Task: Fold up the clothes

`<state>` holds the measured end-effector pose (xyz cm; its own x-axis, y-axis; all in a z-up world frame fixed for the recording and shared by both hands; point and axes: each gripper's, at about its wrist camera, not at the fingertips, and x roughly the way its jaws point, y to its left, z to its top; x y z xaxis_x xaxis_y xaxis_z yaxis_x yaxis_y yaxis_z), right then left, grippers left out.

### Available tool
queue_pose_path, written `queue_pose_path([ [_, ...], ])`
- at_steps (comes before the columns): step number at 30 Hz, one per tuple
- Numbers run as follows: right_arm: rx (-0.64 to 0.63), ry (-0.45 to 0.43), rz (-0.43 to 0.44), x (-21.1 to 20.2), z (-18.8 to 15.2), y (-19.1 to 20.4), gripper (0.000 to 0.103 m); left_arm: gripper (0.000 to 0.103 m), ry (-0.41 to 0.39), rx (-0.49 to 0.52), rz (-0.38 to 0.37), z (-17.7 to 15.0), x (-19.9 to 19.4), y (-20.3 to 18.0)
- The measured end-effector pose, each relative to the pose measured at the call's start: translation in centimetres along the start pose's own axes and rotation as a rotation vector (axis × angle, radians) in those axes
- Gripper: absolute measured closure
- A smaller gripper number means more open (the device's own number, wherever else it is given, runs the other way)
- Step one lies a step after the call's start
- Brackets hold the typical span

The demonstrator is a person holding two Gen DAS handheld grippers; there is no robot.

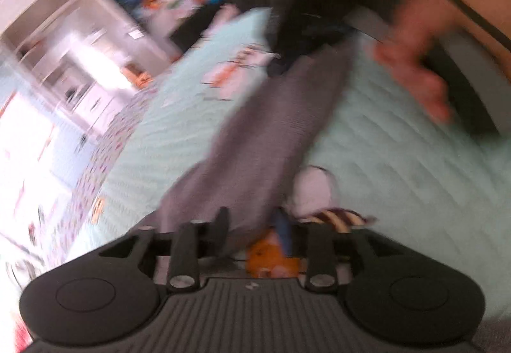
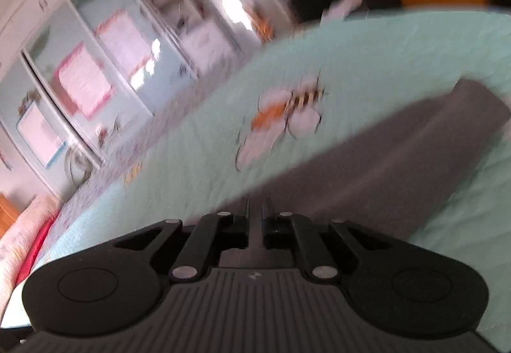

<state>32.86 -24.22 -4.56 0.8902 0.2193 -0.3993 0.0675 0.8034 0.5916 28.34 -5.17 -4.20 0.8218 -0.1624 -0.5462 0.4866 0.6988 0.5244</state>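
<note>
The long grey knit garment (image 1: 271, 129) is stretching across the mint quilted bedspread (image 1: 399, 177) between both tongs. The left tongs (image 1: 252, 219) are gripping one end; the right tongs (image 2: 255, 209) are pinching the other, nearly closed. Uneven pulling is risking slippage.

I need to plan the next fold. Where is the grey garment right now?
The grey garment lies stretched across the mint quilt, running from the left gripper toward the person's hand; in the right wrist view it extends right, beside the bee print.
</note>
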Motion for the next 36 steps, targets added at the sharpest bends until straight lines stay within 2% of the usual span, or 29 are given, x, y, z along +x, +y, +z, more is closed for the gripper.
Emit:
queue_pose_path([
  [4, 0.02, 0.045, 0.036, 0.5, -0.1, -0.4, 0.095, 0.055, -0.019, -0.348, -0.039, -0.4, 1.0, 4.8],
  [5, 0.025, 0.057, 0.045, 0.7, -0.1, -0.5, 0.102, 0.055, -0.02, -0.438, -0.054, -0.6, 1.5, 6.0],
  [9, 0.044, 0.102, 0.081, 1.2, -0.2, -0.9, 0.103, 0.055, -0.026, -0.794, -0.114, -1.0, 3.5, 10.9],
  [11, 0.054, 0.125, 0.098, 1.4, -0.2, -1.1, 0.103, 0.056, -0.014, -0.94, -0.176, -1.5, 5.0, 12.5],
  [17, 0.084, 0.192, 0.152, 2.2, -0.3, -1.7, 0.103, 0.061, 0.048, -1.086, -0.283, -4.2, 9.0, 12.8],
  [18, 0.089, 0.203, 0.163, 2.3, -0.3, -1.8, 0.1, 0.062, 0.047, -1.091, -0.289, -4.3, 9.1, 12.7],
  [20, 0.093, 0.209, 0.263, 1.8, 0.1, -2.0, 0.099, 0.062, 0.041, -1.083, -0.289, -4.2, 8.8, 12.6],
  [22, 0.096, 0.255, 0.386, 1.5, -0.1, -1.9, 0.099, 0.062, 0.033, -1.087, -0.285, -4.2, 8.1, 12.6],
  [23, 0.104, 0.305, 0.436, 2.1, -0.4, -1.8, 0.099, 0.062, 0.025, -1.09, -0.279, -4.2, 7.7, 12.6],
  [24, 0.1, 0.364, 0.429, 2.9, -0.9, -1.8, 0.098, 0.062, 0.018, -1.092, -0.273, -4.2, 7.4, 12.7],
  [25, 0.08, 0.407, 0.338, 3.7, -1.5, -1.8, 0.103, 0.062, 0.021, -1.082, -0.258, -4.0, 7.3, 12.6],
  [26, 0.06, 0.404, 0.275, 4.1, -1.9, -2.0, 0.103, 0.062, 0.027, -1.068, -0.24, -3.7, 7.4, 12.5],
  [27, 0.074, 0.391, 0.29, 3.8, -1.7, -2.2, 0.103, 0.062, 0.017, -1.036, -0.234, -3.3, 7.4, 12.3],
  [29, 0.078, 0.297, 0.311, 2.5, -0.8, -2.3, 0.095, 0.061, 0.004, -0.964, -0.234, -2.4, 7.8, 11.8],
  [30, 0.081, 0.251, 0.319, 1.9, -0.4, -2.4, 0.095, 0.061, 0.017, -0.933, -0.235, -1.9, 8.3, 11.4],
  [33, 0.123, 0.262, 0.245, 2.7, -0.5, -3.8, 0.097, 0.06, 0.064, -0.832, -0.154, -0.6, 9.4, 10.0],
  [34, 0.103, 0.255, 0.184, 3.2, -0.5, -3.9, 0.103, 0.059, 0.08, -0.799, -0.124, -0.1, 9.8, 9.5],
  [36, 0.083, 0.209, 0.139, 2.6, -0.4, -3.8, 0.103, 0.059, 0.095, -0.768, -0.091, 0.3, 9.8, 8.9],
])
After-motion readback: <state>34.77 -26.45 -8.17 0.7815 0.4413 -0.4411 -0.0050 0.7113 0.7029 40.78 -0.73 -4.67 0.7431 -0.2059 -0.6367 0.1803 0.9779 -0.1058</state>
